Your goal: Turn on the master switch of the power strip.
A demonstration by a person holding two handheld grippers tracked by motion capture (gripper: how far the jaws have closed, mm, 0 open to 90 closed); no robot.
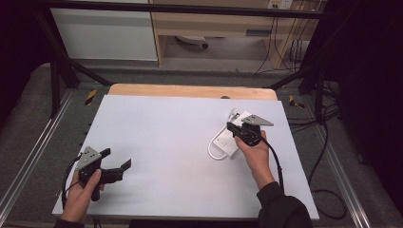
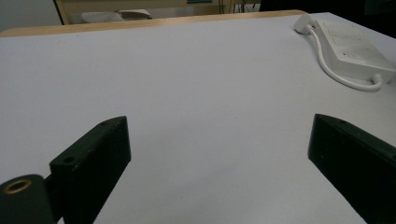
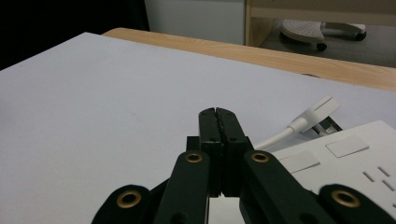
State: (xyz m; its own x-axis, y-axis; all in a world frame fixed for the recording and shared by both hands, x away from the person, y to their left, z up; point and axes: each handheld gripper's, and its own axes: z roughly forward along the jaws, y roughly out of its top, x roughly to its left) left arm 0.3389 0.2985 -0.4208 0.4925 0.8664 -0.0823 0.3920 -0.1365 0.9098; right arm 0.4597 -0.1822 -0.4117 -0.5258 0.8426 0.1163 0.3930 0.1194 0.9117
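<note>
Where the high view looks down, the power strip (image 1: 231,137) lies right of centre on the white table (image 1: 161,142), its cord looped at its lower left; the right gripper (image 1: 236,129) hangs over it, jaws pressed together on nothing, likely poised to press or nudge it; the left gripper (image 1: 115,159) waits at lower left, jaws apart. Seen from the left gripper view, the strip sits in the upper right corner, well away. Seen from the right gripper view, the closed jaws rise from bottom centre, the strip at lower right just beside them.
</note>
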